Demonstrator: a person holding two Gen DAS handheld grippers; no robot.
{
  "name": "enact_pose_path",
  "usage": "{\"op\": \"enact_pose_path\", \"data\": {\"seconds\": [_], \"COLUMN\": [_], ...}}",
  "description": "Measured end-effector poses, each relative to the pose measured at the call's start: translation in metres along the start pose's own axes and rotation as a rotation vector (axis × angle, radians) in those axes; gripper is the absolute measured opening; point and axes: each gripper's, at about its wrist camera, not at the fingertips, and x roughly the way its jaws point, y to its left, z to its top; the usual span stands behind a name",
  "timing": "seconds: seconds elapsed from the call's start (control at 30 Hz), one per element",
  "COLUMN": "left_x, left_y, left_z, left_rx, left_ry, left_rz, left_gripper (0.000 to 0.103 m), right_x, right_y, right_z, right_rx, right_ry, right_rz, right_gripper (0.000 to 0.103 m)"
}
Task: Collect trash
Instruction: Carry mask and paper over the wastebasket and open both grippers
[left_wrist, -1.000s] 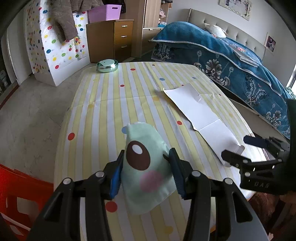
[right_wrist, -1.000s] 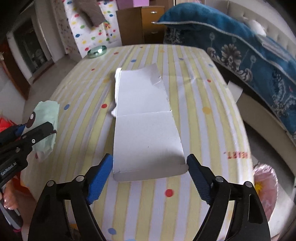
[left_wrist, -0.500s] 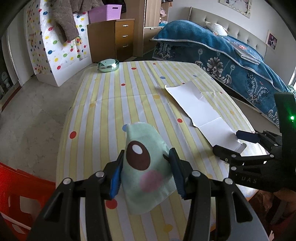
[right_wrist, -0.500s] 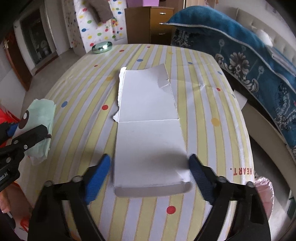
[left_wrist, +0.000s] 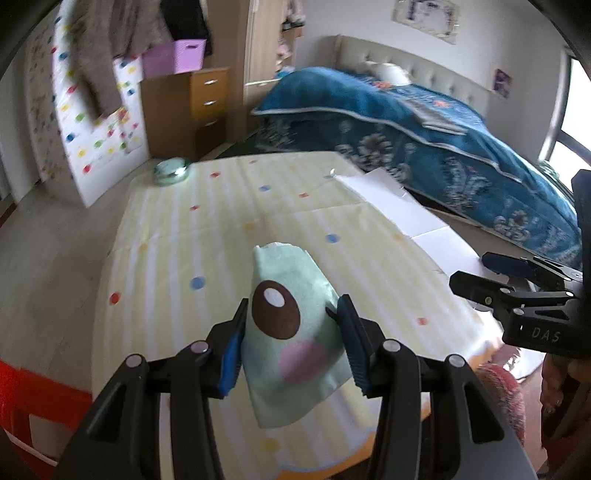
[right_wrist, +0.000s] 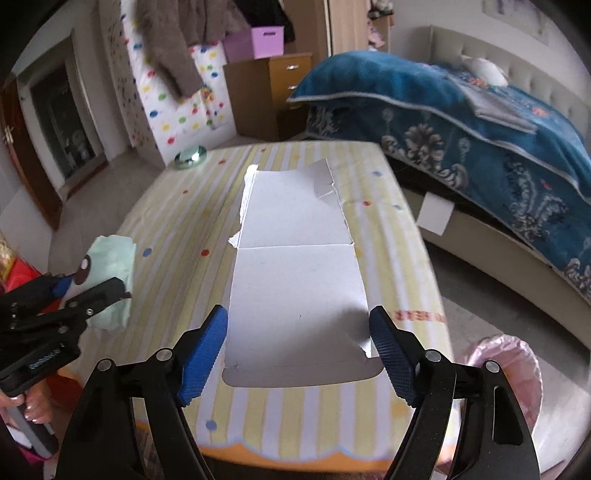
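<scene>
My left gripper (left_wrist: 291, 304) is shut on a mint-green pouch (left_wrist: 291, 339) printed with a brown eye and a pink blush, held above the striped, dotted tablecloth (left_wrist: 221, 229). From the right wrist view the same pouch (right_wrist: 114, 251) and left gripper (right_wrist: 92, 286) show at the left edge. My right gripper (right_wrist: 298, 314) has its blue pads against both side edges of a long white cardboard sheet (right_wrist: 295, 229). The sheet's near end is raised, with a shadow under it. The left wrist view shows the right gripper (left_wrist: 472, 269) at the cardboard sheet (left_wrist: 399, 206).
A round metal tin (right_wrist: 190, 157) sits at the table's far left corner. A bed with a blue blanket (right_wrist: 461, 110) runs along the right. A pink bag-lined bin (right_wrist: 517, 369) stands on the floor by the near right corner. Something red (left_wrist: 33, 391) is at the left.
Both grippers have risen and drawn back from the table. The right jaws have narrowed onto the cardboard and its near end has come up. The pouch stays in the left grip.
</scene>
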Motion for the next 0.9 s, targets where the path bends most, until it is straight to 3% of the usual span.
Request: {"op": "enact_pose_path", "data": {"seconds": [0.4, 0.9], "left_x": [0.006, 0.041], "left_y": [-0.097, -0.262], "left_z": [0.003, 0.005], "left_rx": [0.162, 0.429], "left_ry": [-0.005, 0.008], "left_rz": [-0.116, -0.326], "left_gripper": [0.046, 0.046], "right_x": [-0.067, -0.13], "right_y": [-0.046, -0.151], "right_z": [-0.035, -0.11], "right_rx": [0.13, 0.393], "right_ry": [-0.055, -0.068], "right_rz": [-0.059, -0.272], "right_gripper": [0.078, 0.078]}}
